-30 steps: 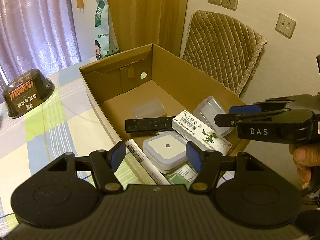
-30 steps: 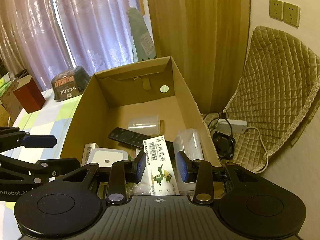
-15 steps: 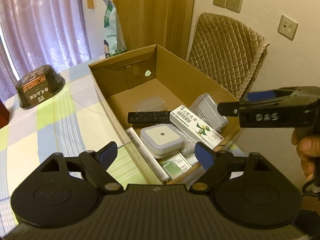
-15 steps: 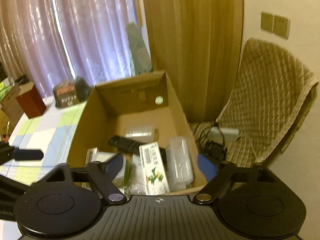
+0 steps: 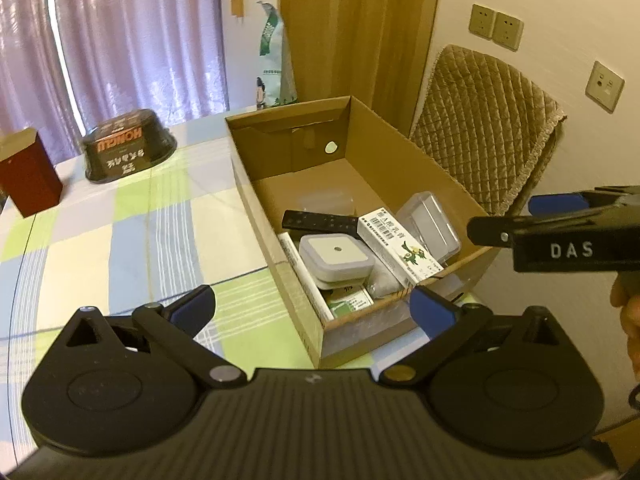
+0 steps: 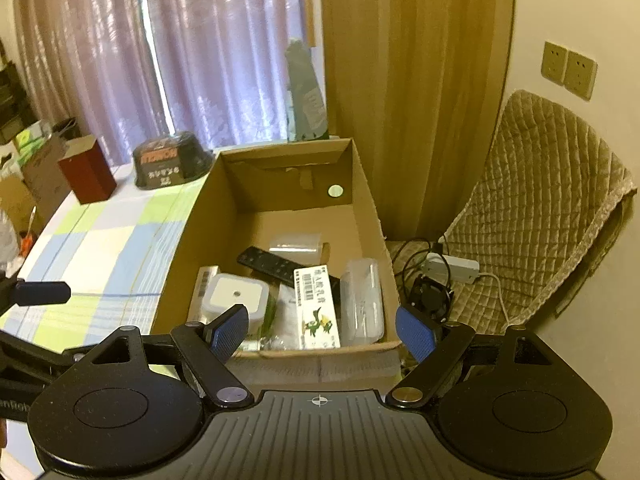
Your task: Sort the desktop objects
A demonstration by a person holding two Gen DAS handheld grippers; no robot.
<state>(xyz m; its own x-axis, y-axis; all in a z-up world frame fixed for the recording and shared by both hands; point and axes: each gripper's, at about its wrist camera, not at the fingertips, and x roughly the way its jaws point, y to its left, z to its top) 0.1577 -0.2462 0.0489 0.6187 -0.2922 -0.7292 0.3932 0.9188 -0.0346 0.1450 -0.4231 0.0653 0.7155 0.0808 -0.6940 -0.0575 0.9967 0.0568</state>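
Observation:
An open cardboard box (image 5: 420, 168) (image 6: 362, 184) stands on the checked tablecloth. Inside lie a white square device (image 5: 335, 254) (image 6: 235, 294), a black remote (image 5: 318, 222) (image 6: 272, 266), a white carton with green print (image 5: 400, 246) (image 6: 316, 306), a clear plastic case (image 5: 430, 222) (image 6: 362, 300) and a clear cup (image 6: 295, 243). My left gripper (image 5: 314, 308) is open, pulled back before the box's near end, empty. My right gripper (image 6: 322, 334) is open too, above the box's near edge, nothing between its fingers. It shows at the right edge of the left wrist view (image 5: 560, 232).
A black bowl-shaped tub (image 5: 128, 148) (image 6: 172, 160) and a dark red box (image 5: 28, 176) (image 6: 88, 174) stand at the table's far side. A quilted chair (image 5: 488, 136) (image 6: 532, 208) is right of the box, with a power strip and cables (image 6: 444, 268) on its seat. Curtains hang behind.
Both grippers have opened wide and drawn back from the box. The white carton that sat between the right gripper's fingers now lies loose in the box.

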